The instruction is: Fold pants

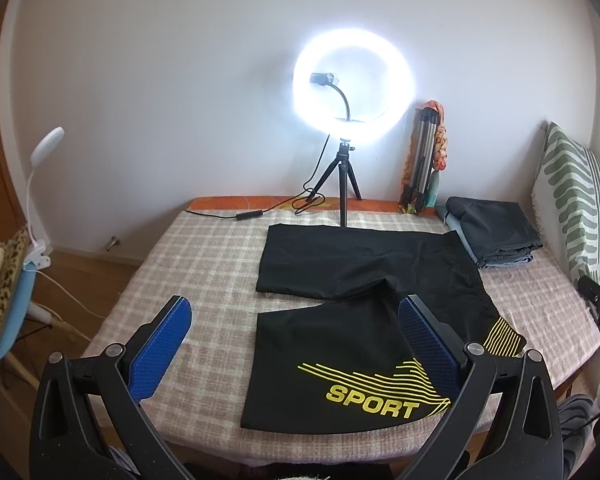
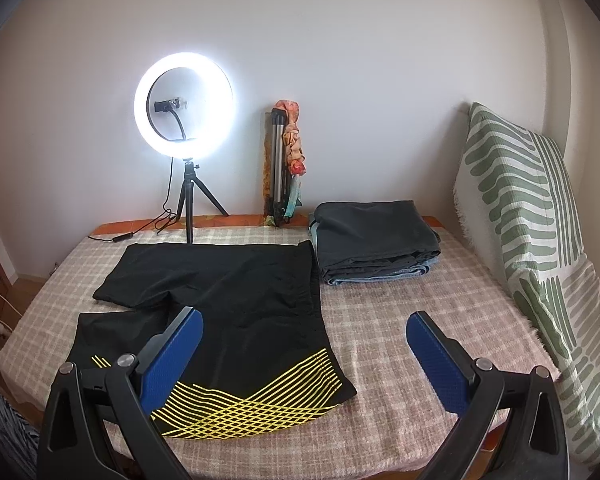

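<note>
Black sport shorts [image 1: 340, 280] with yellow stripes and the word SPORT lie flat and spread out on the checked tablecloth [image 1: 204, 264]. They also show in the right wrist view [image 2: 240, 292]. My left gripper [image 1: 294, 320] is open and empty, above the near leg of the shorts. My right gripper [image 2: 304, 332] is open and empty, above the waistband side of the shorts, near the table's front edge.
A lit ring light on a tripod [image 1: 346, 184] with its cable stands at the table's back. Folded dark pants [image 2: 374, 240] are stacked at the back right. A striped cushion [image 2: 520, 208] lines the right side. A folded tripod [image 2: 278, 168] leans against the wall.
</note>
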### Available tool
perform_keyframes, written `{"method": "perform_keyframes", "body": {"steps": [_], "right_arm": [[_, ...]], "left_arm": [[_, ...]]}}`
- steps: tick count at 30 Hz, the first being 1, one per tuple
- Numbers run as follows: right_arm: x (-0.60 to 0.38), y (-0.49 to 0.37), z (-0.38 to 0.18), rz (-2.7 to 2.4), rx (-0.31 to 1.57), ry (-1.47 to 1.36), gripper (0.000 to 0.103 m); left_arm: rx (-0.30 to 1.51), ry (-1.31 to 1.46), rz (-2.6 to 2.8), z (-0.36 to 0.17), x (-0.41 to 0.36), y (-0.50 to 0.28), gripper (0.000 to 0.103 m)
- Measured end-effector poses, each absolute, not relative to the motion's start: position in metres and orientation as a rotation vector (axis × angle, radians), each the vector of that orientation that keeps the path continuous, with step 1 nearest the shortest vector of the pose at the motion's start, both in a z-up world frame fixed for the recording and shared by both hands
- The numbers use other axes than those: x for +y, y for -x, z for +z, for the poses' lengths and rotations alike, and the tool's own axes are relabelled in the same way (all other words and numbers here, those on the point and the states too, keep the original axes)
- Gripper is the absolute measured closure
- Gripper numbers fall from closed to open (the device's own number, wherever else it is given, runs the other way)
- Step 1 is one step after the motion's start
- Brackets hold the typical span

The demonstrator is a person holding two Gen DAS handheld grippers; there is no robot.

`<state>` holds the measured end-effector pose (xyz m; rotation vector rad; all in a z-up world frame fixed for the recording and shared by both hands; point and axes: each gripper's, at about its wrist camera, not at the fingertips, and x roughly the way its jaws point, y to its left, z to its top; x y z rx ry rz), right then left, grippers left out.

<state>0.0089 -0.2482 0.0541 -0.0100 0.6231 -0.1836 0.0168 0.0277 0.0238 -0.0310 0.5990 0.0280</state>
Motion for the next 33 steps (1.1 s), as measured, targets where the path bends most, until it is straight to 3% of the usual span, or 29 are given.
{"method": "perform_keyframes", "body": {"steps": [33], "right_arm": [[-0.2534, -0.0160, 0.0579, -0.187, 0.615, -0.008, 0.000]], "left_arm": [[0.604, 0.016, 0.025, 0.0236, 0.0225, -0.0228, 0.000]]}}
